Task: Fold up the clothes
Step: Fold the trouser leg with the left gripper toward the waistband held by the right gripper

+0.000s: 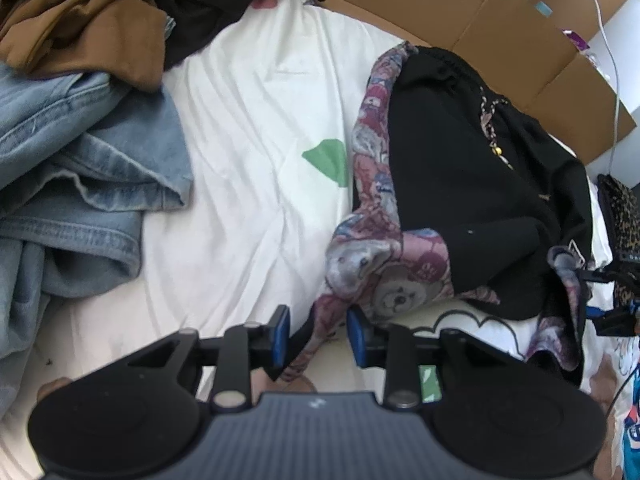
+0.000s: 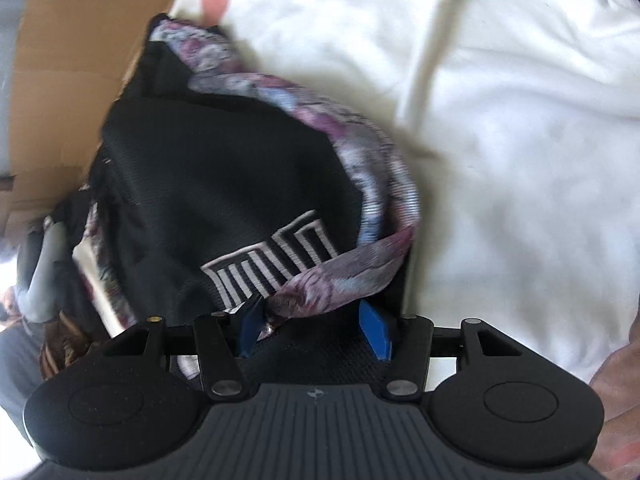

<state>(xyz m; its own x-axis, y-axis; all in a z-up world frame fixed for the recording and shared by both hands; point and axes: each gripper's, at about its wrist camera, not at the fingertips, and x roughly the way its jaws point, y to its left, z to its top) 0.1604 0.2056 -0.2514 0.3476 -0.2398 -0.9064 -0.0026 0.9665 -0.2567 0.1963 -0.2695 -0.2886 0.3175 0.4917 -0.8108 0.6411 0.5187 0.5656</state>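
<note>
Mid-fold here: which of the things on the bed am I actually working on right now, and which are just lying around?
In play:
black garment with patterned lining
left gripper, open around a lining corner
right gripper, open at the lining edge

Lying about:
blue denim
brown garment
cardboard
white bedsheet
white cable

Left wrist cam sits low over the white bedsheet (image 1: 248, 128), looking forward and down past the left gripper (image 1: 318, 334); far side shows a flattened brown cardboard sheet (image 1: 460, 8). Right wrist cam is much closer, nearly on top of the black garment with patterned purple lining (image 2: 224, 168), blurred. Both views share that garment (image 1: 460, 168), sheet (image 2: 500, 140) and cardboard (image 2: 72, 60)
</note>
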